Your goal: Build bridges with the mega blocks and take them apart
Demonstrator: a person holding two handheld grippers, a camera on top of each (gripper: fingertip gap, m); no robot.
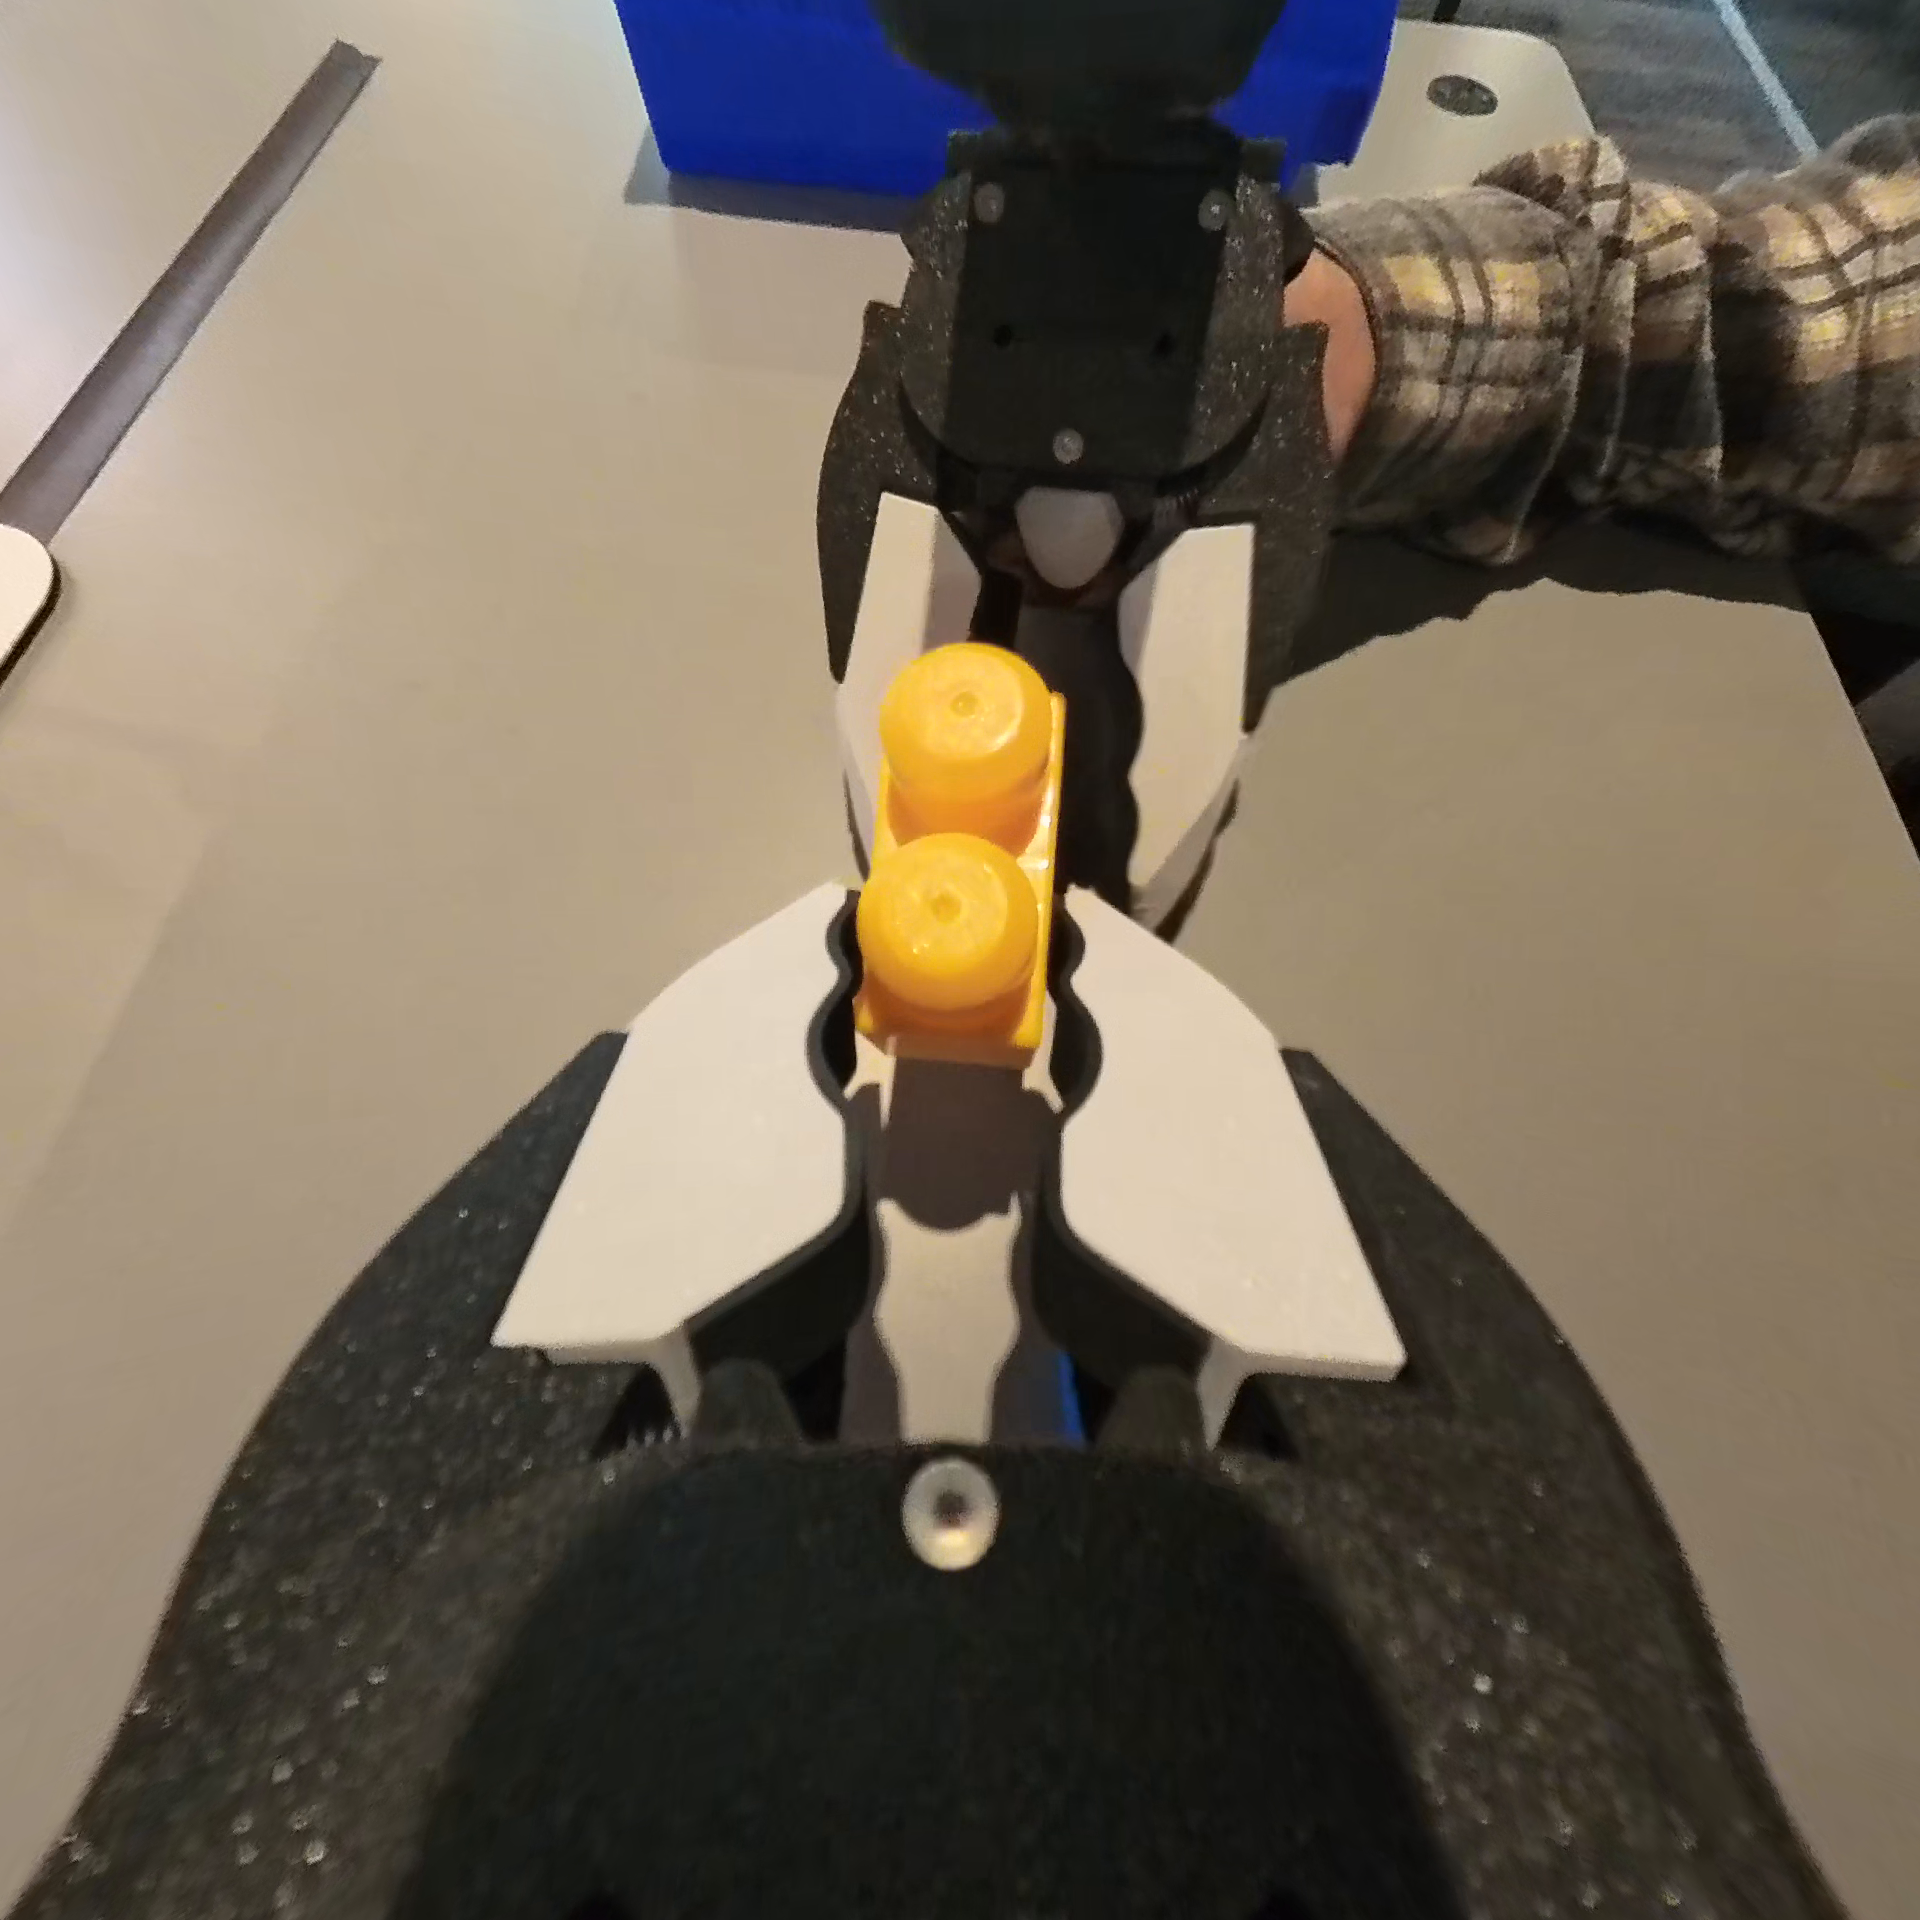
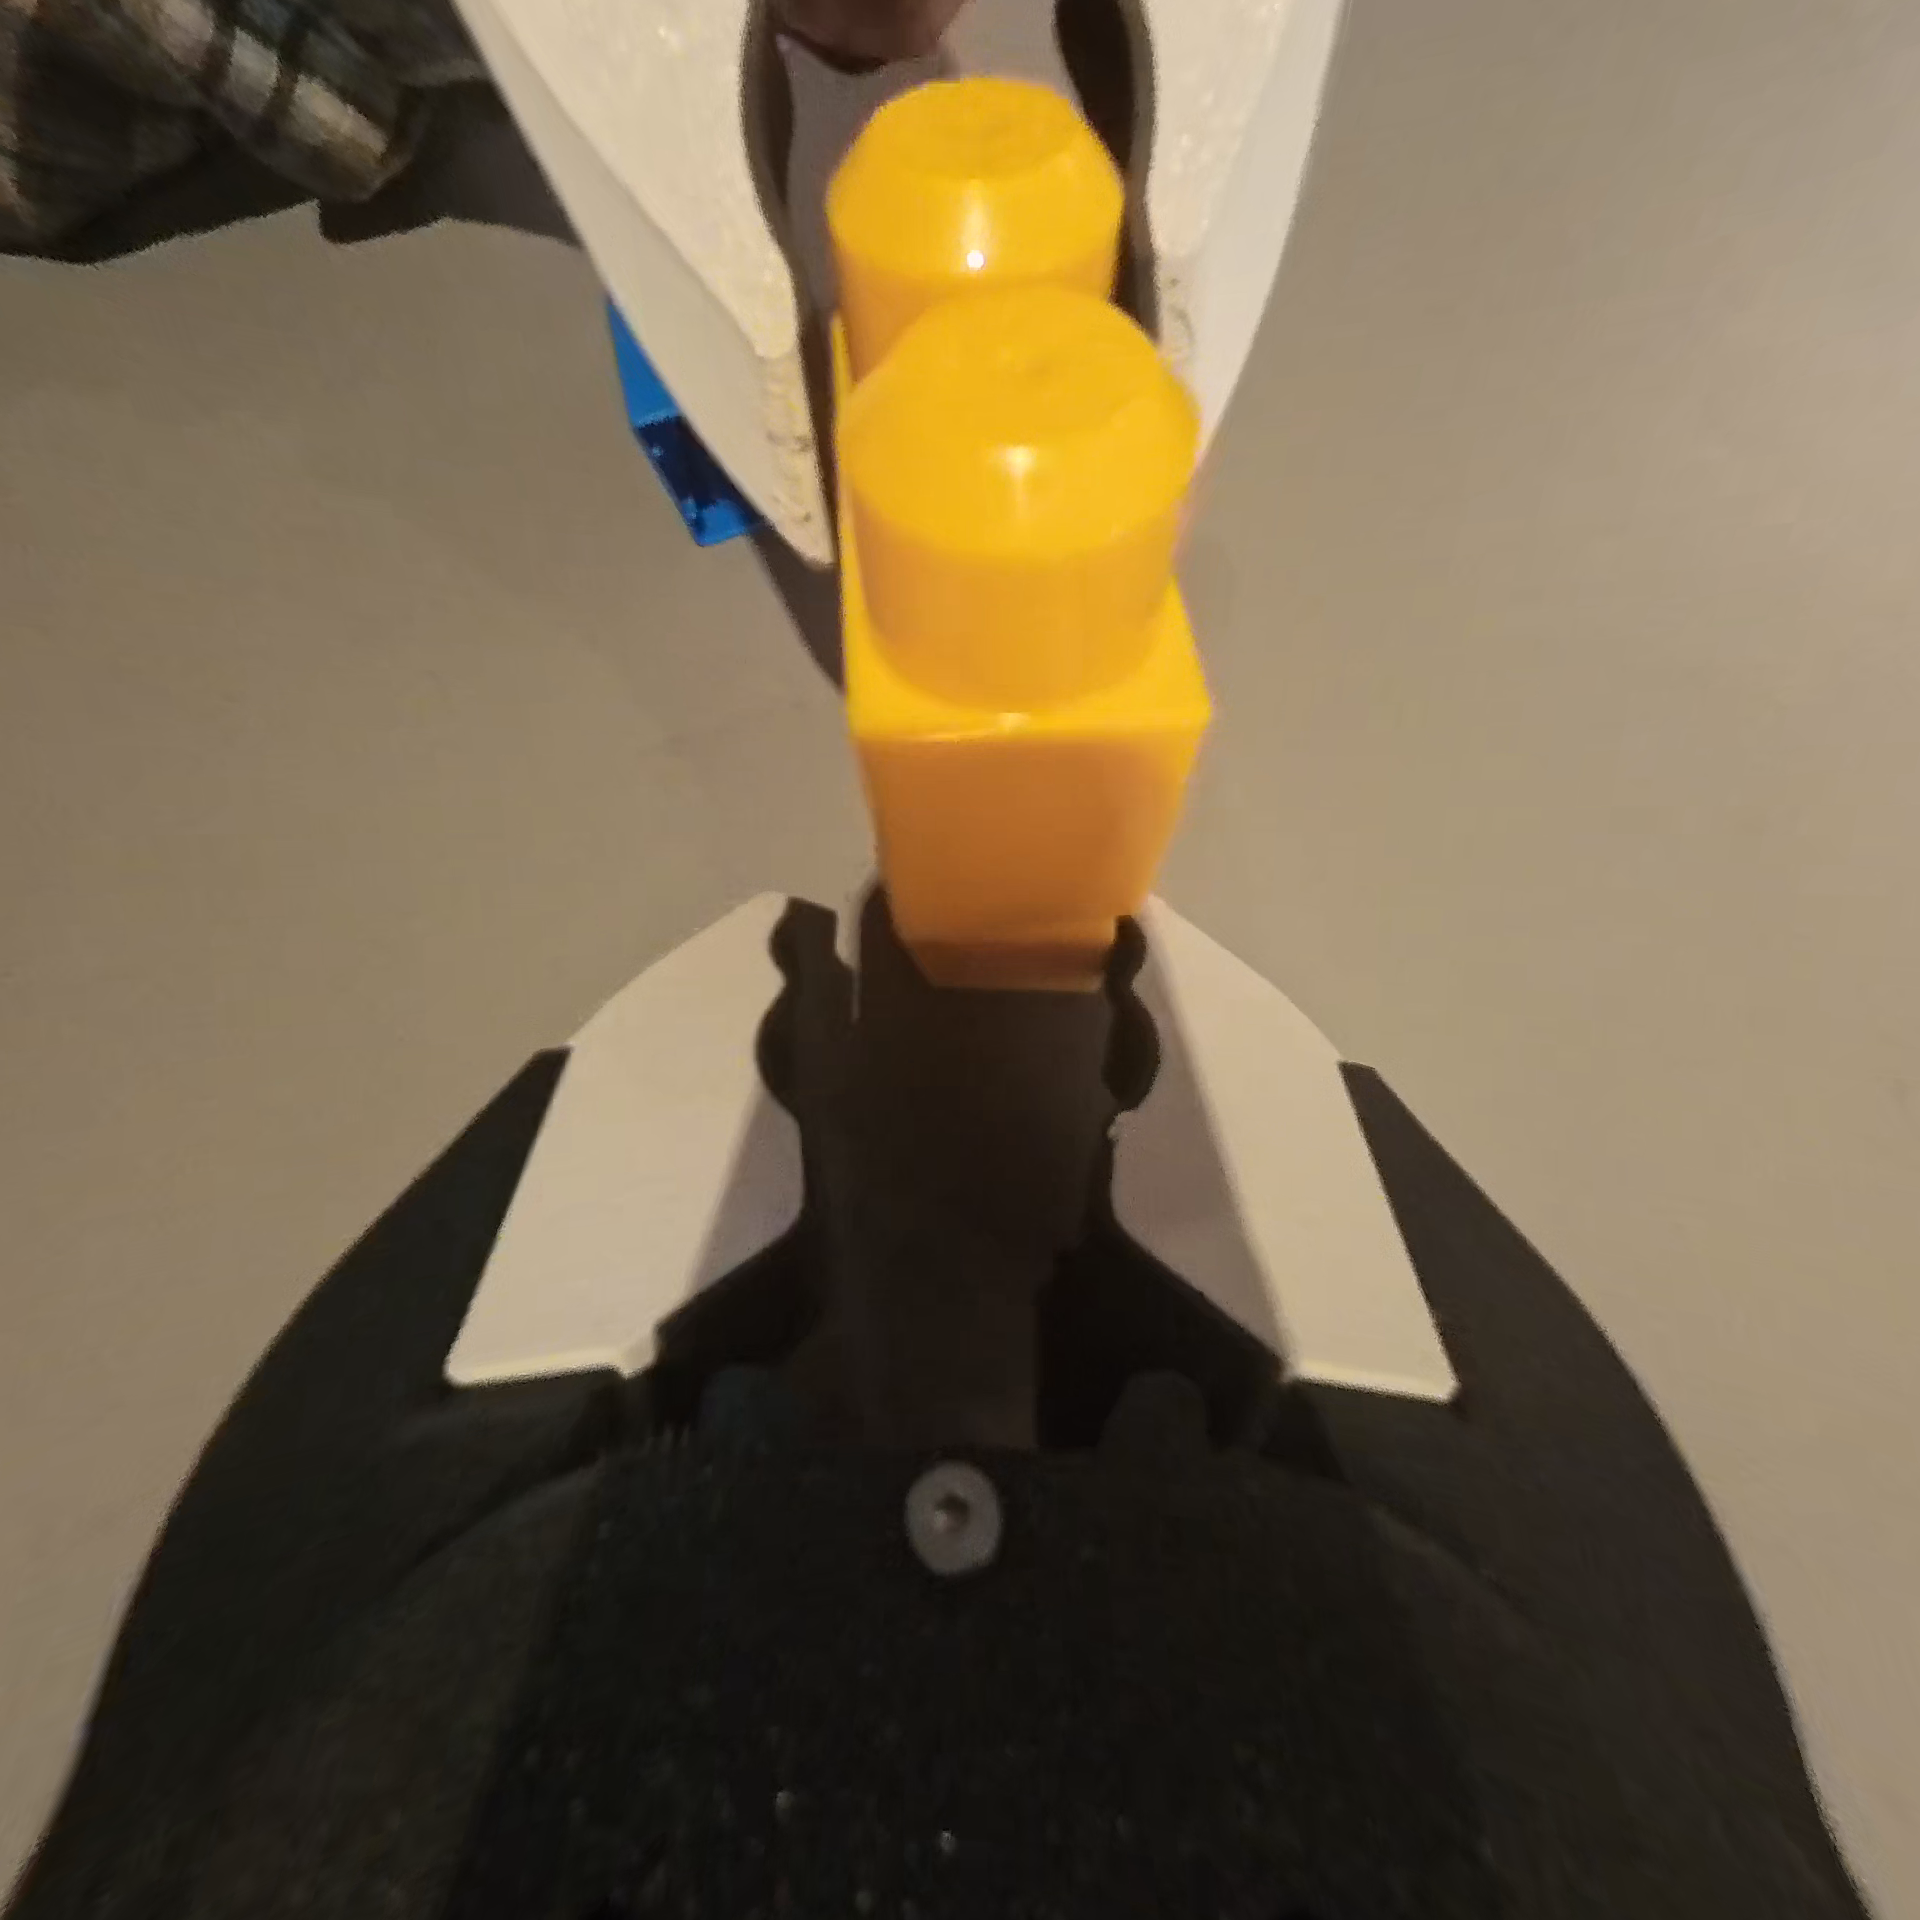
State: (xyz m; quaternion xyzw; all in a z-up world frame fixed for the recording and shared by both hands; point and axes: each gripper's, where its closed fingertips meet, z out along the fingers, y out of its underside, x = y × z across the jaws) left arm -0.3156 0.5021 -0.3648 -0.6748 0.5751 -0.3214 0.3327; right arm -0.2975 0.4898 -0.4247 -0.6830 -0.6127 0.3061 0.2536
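A yellow two-stud mega block (image 1: pixel 951 914) is held in the air over the grey table (image 1: pixel 416 727). My left gripper (image 1: pixel 951 935) is shut on its near end. In the right wrist view the same block (image 2: pixel 1018 623) points at me, with the left gripper (image 2: pixel 997 468) clamped round its far stud. My right gripper (image 2: pixel 982 920) faces the left one and is open. Its jaws straddle the block's lower end, touching on one side with a small gap on the other. It also shows in the left wrist view (image 1: pixel 1049 862). A blue block (image 2: pixel 675 457) shows partly behind a left finger.
A blue box (image 1: pixel 790 94) stands at the far end of the table. A plaid sleeve (image 1: pixel 1662 343) reaches in from the right along the table's edge. A dark seam (image 1: pixel 197 270) crosses the table at the left, and a white object (image 1: pixel 21 592) lies at the left edge. Spacing between my two grippers at the tips: around 7 centimeters. Between my right fingertips and the white object (image 1: pixel 21 592) there is roughly 25 centimeters.
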